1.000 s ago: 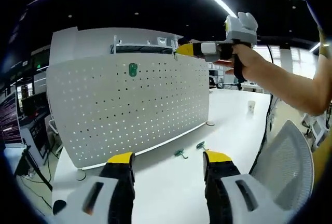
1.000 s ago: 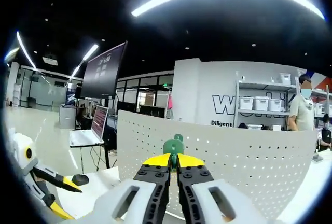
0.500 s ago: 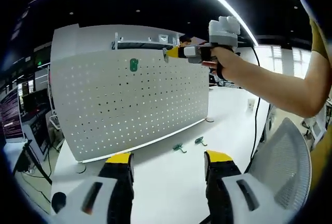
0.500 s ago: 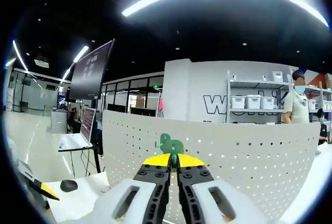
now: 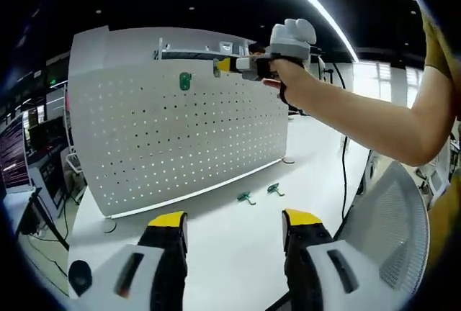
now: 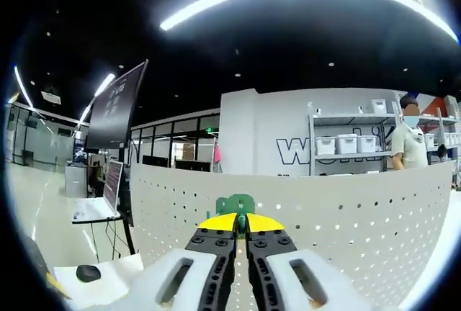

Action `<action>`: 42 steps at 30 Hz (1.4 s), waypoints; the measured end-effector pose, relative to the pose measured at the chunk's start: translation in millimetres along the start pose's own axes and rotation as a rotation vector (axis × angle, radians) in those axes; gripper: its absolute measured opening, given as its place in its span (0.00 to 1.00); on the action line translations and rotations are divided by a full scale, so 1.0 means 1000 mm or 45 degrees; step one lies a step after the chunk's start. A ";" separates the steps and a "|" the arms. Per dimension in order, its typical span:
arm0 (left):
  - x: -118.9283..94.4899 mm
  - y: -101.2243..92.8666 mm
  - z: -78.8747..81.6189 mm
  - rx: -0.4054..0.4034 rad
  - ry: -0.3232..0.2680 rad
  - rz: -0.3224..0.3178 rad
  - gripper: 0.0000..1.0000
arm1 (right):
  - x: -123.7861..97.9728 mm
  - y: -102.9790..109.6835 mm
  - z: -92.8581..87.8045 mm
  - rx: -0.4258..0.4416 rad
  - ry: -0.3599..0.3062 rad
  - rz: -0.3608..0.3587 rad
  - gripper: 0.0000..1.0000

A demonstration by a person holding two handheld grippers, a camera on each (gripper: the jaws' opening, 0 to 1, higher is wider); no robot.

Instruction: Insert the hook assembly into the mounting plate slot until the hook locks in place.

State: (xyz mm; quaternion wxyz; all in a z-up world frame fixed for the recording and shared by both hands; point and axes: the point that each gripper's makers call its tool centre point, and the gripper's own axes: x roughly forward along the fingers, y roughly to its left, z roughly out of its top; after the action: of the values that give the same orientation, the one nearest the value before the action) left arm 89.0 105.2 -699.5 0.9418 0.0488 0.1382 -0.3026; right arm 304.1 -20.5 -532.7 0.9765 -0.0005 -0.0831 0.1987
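A green hook [image 6: 235, 205] sits clenched in my right hand-held gripper [image 6: 240, 222] against the upper edge of the perforated mounting plate [image 5: 180, 138]; my left hand-held gripper [image 5: 234, 217] hangs released above the table [image 5: 238, 246], where two spare hooks [image 5: 247, 197] lie.

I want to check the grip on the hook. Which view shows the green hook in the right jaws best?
The right gripper view: the green hook sits large between the shut right gripper tips, before the pegboard. The left gripper view shows it small and far, at the tip.
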 end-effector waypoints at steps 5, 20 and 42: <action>-0.001 0.001 -0.001 -0.005 0.001 0.003 0.55 | 0.009 -0.005 -0.004 0.018 -0.008 -0.041 0.01; -0.002 0.000 -0.010 -0.037 0.045 -0.023 0.56 | 0.030 -0.005 -0.013 0.006 -0.026 -0.102 0.01; -0.005 0.000 -0.019 -0.053 0.073 -0.042 0.55 | 0.045 -0.018 -0.023 -0.020 -0.010 -0.224 0.01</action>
State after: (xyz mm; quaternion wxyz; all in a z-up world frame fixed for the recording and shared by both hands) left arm 81.0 111.3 -716.2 0.9332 0.0355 0.1721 -0.3135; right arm 356.1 -18.8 -547.6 0.9898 0.0001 -0.0883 0.1114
